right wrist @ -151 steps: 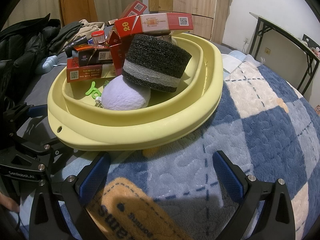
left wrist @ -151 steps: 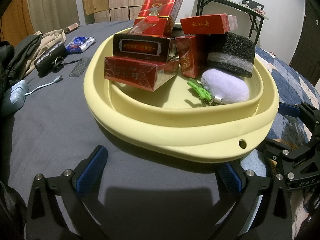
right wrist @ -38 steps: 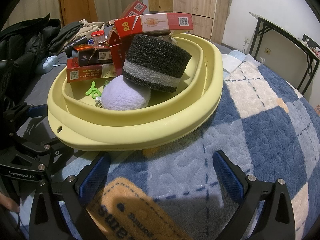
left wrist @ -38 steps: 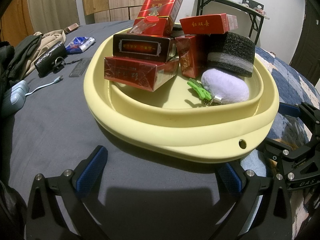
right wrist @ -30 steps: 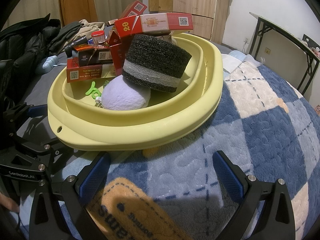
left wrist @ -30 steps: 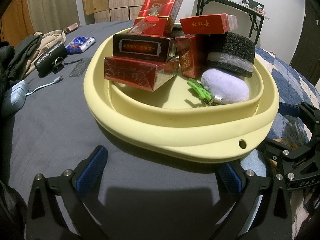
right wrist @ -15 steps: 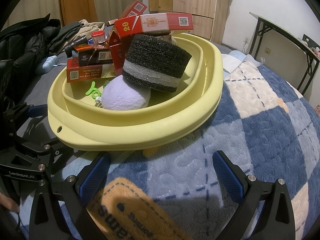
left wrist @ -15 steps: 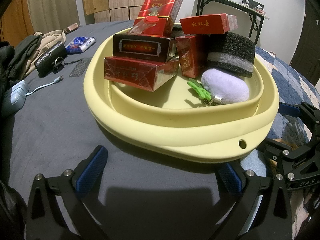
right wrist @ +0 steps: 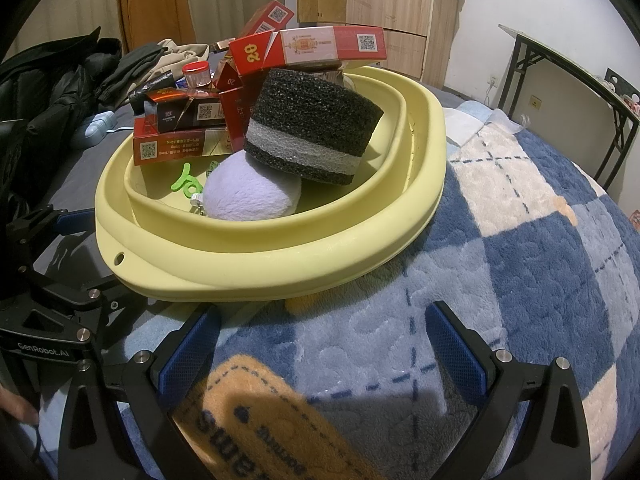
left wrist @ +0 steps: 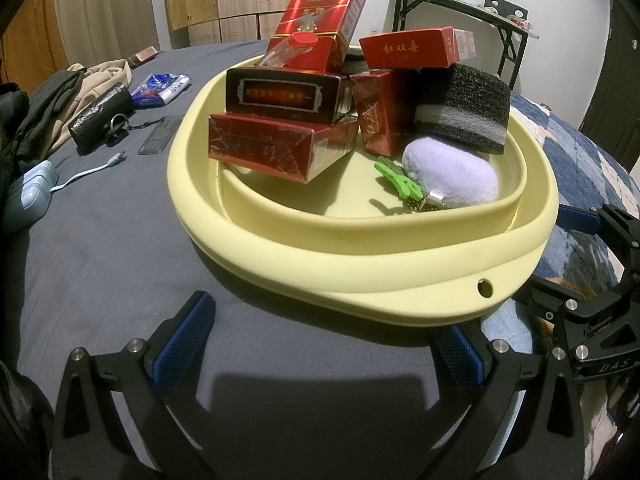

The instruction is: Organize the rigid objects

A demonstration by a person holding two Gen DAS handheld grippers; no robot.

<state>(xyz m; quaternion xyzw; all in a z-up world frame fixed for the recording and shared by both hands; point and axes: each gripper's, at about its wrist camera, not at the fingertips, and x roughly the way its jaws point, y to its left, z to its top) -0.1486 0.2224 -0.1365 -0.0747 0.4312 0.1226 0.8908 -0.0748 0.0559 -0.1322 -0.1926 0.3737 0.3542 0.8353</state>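
Note:
A pale yellow basin [left wrist: 360,280] [right wrist: 280,264] sits on a bed. It holds several stacked red cigarette boxes [left wrist: 280,152] [right wrist: 308,46], a small red-capped bottle [left wrist: 296,42] [right wrist: 197,74], a black and grey foam block [left wrist: 464,112] [right wrist: 312,132], a lilac plush pouch [left wrist: 452,178] [right wrist: 248,194] and a green clip [left wrist: 396,178] [right wrist: 185,184]. My left gripper [left wrist: 320,344] is open and empty just before the basin's near rim. My right gripper [right wrist: 320,344] is open and empty before the rim on the other side.
The bed has a grey sheet [left wrist: 100,248] and a blue checked blanket [right wrist: 540,264]. Clothes [left wrist: 60,96], a black pouch [left wrist: 100,116], a blue packet [left wrist: 160,86] and a cabled device [left wrist: 32,188] lie to the left. A folding table [left wrist: 460,8] stands behind.

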